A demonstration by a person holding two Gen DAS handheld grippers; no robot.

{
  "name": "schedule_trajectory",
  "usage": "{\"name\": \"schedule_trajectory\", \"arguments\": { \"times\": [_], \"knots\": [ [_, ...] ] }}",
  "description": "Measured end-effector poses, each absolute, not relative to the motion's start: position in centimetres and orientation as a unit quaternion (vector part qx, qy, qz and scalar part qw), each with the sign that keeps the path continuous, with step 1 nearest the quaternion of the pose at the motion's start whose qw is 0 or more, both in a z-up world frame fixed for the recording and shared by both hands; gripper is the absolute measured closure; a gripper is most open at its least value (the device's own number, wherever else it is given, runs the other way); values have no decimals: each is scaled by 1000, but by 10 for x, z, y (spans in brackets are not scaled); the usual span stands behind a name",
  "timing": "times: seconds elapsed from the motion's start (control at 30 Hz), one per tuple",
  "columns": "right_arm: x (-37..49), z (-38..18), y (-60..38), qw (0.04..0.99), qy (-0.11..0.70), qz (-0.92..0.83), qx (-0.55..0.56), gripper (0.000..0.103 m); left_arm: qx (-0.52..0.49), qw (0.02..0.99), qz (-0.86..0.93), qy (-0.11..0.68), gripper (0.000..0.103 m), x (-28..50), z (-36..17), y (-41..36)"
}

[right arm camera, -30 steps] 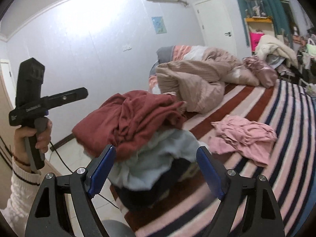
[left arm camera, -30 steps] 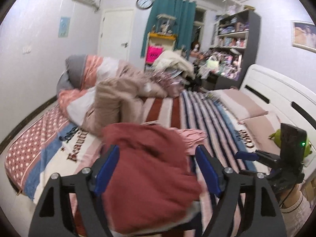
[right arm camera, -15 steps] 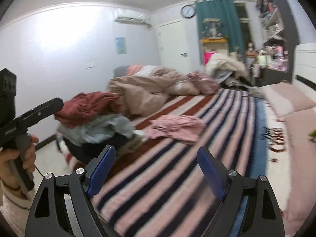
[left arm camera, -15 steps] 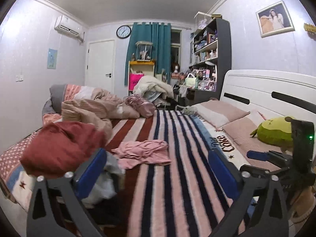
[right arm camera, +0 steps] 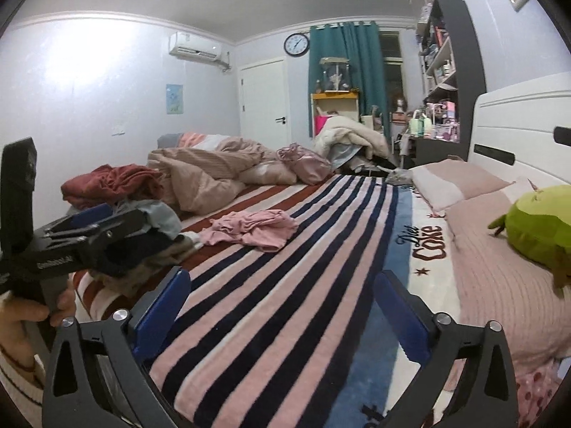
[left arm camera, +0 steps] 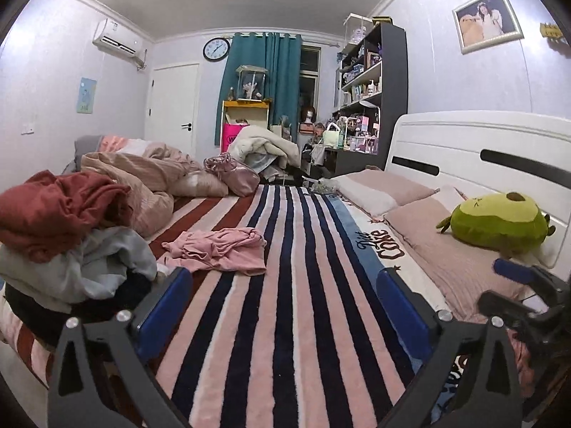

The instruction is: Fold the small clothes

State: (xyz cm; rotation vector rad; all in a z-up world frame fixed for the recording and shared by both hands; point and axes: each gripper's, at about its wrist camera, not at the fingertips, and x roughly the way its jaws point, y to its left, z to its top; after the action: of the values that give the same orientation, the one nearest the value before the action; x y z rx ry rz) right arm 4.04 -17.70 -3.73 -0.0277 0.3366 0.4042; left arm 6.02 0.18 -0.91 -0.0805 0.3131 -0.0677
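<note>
A crumpled pink garment (left arm camera: pixel 221 249) (right arm camera: pixel 253 230) lies alone on the striped bedspread (left arm camera: pixel 303 321) (right arm camera: pixel 285 303). At the bed's left edge sits a pile of clothes, a dark red garment (left arm camera: pixel 53 210) (right arm camera: pixel 110 183) on top of a pale blue-grey one (left arm camera: pixel 89 260). My left gripper (left arm camera: pixel 282 285) stands open over the stripes, the pink garment ahead and slightly left. My right gripper (right arm camera: pixel 282 281) has its jaws opening, with only bedspread between them. A hand (right arm camera: pixel 21 317) holds the left gripper's handle at the right wrist view's left edge.
A rumpled beige quilt (left arm camera: pixel 142 174) fills the far left of the bed. Pillows (left arm camera: pixel 378 192) and a green avocado plush (left arm camera: pixel 499 221) lie along the white headboard (left arm camera: pixel 481 142) on the right. A dark shelf unit (left arm camera: pixel 374 89) stands at the back.
Both views have swung from the clothes pile to the striped bed. The pile, earlier between the jaws, now lies to the left. Both pairs of jaws stand wider.
</note>
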Motion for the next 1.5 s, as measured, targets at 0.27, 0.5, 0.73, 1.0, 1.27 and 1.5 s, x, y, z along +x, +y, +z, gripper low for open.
{"name": "schedule_trajectory", "arguments": {
  "times": [0.27,0.5,0.73,1.0,1.27,1.5],
  "knots": [
    [35,-40,-193,968,166,187,-1,0,-43,985,-35,163,1,63,-13,8],
    [35,-41,-188,967,165,191,-6,0,-32,987,-12,157,1,61,-14,15],
    [31,-39,-179,968,156,193,-26,0,-32,987,-9,154,1,57,-15,18],
    [30,-36,-175,968,152,195,-31,0,-20,990,-1,142,1,52,-13,15],
    [30,-35,-177,968,153,197,-25,0,-9,991,5,134,1,49,-11,12],
    [30,-35,-177,968,155,195,-19,0,-9,991,0,130,1,48,-11,10]
  ]
}}
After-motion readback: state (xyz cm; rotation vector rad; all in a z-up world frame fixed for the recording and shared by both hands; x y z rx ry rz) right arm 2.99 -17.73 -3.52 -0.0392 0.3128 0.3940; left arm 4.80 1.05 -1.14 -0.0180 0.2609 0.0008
